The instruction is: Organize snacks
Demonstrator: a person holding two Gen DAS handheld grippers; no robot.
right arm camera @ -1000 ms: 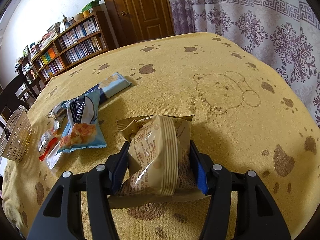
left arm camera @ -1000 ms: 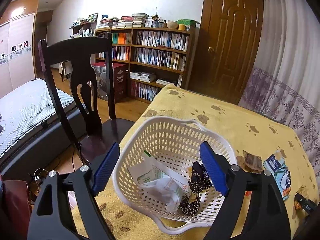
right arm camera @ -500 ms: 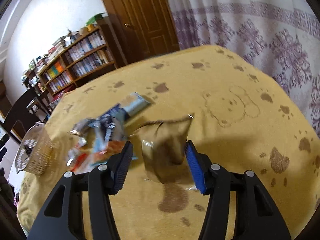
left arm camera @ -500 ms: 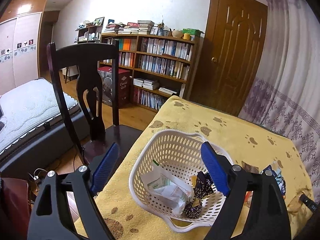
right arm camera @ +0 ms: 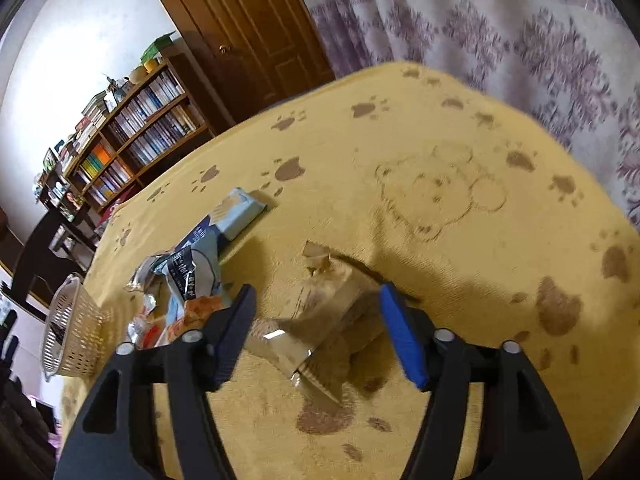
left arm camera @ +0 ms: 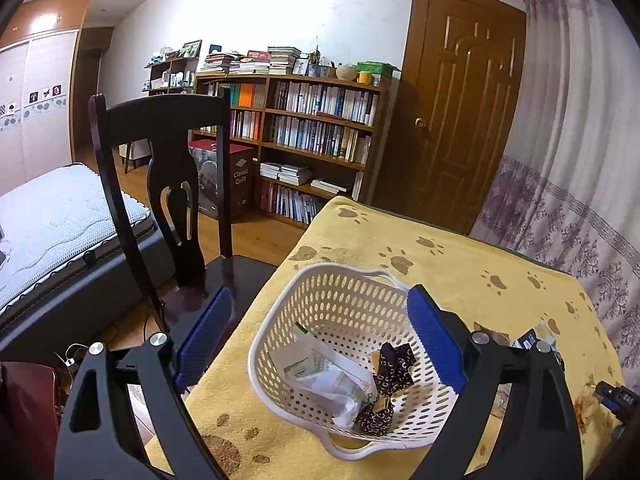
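Snacks, on your yellow paw-print tablecloth (right arm camera: 400, 128), listed large to small. White perforated basket (left arm camera: 340, 304) near the table edge beside the dark chair (left arm camera: 168, 184): it holds a white and green packet (left arm camera: 320, 376) and dark patterned wrappers (left arm camera: 394, 366), lying against each other on the bottom. Your left gripper (left arm camera: 320, 340) sits over the basket, jaws wide apart, holding nothing. Loose pile (right arm camera: 180, 280) of blue and orange packets between basket and centre, with a pale blue bar (right arm camera: 238, 214) at its far end. Tan translucent snack bag (right arm camera: 320, 320), motion-blurred, lies between the blue pads of your right gripper (right arm camera: 316, 332); the jaws stand apart, and you cannot tell whether either pad touches it.
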